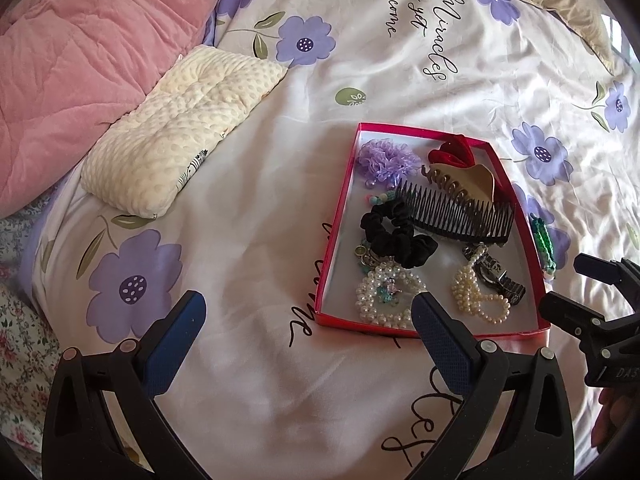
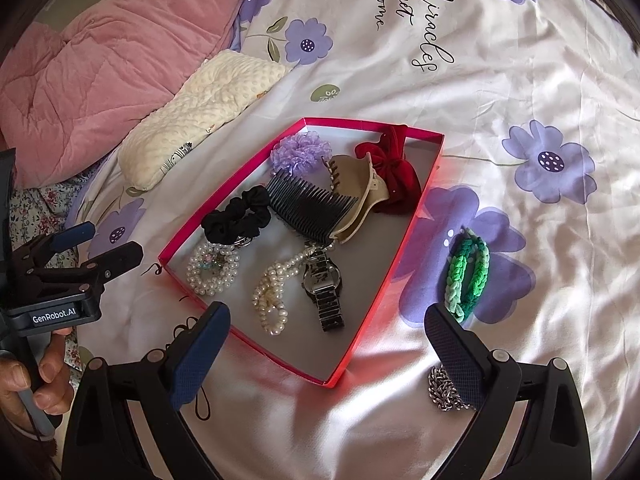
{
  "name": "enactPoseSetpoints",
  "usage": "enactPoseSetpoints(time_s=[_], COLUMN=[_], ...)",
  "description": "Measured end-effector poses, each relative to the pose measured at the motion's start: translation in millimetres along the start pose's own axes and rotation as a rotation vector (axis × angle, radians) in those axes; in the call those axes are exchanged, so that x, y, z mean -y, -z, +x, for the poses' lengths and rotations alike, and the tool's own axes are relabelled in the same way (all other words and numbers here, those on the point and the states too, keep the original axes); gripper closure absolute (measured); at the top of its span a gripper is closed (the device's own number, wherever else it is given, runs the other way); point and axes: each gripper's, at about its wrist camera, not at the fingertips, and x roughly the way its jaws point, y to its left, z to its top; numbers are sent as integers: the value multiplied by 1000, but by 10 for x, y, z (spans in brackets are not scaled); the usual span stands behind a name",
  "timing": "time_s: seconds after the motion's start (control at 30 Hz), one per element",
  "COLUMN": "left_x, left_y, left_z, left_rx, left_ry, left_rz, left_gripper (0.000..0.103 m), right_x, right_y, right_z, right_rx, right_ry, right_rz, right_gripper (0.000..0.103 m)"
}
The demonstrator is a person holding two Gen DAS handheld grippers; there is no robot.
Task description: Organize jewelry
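Note:
A shallow red box point(image 1: 334, 224) point(image 2: 416, 224) lies on the bed. It holds pearl bracelets point(image 1: 384, 300) point(image 2: 212, 270), a pearl strand point(image 2: 276, 292), a metal watch point(image 2: 326, 284), a black scrunchie point(image 2: 236, 216), a black comb point(image 2: 312, 210), a beige claw clip point(image 2: 360, 196), a red bow point(image 2: 392, 176) and a purple flower point(image 2: 300, 152). A green braided bracelet point(image 2: 468, 274) point(image 1: 542, 242) and a silver chain point(image 2: 442, 390) lie on the sheet right of the box. My left gripper point(image 1: 308, 324) is open and empty left of the box's near corner. My right gripper point(image 2: 326, 334) is open and empty over the box's near edge.
A cream dotted pillow point(image 1: 176, 128) and a pink quilt point(image 1: 68, 60) lie at the left. The floral bedsheet point(image 1: 248, 264) spreads around the box. A beige cushion point(image 1: 560, 4) sits at the far right.

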Motion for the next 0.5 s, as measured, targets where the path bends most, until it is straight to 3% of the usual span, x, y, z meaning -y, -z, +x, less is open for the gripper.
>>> enactPoseSetpoints(time_s=[0.5], left_x=[10], left_y=[15], left_z=[-105], left_rx=[32], left_ry=[-10], left_rz=[10], left_gripper=[0], right_x=[16], right_y=[5], right_z=[-64], right_rx=[14], right_ry=[-3], right_rz=[14], right_gripper=[4])
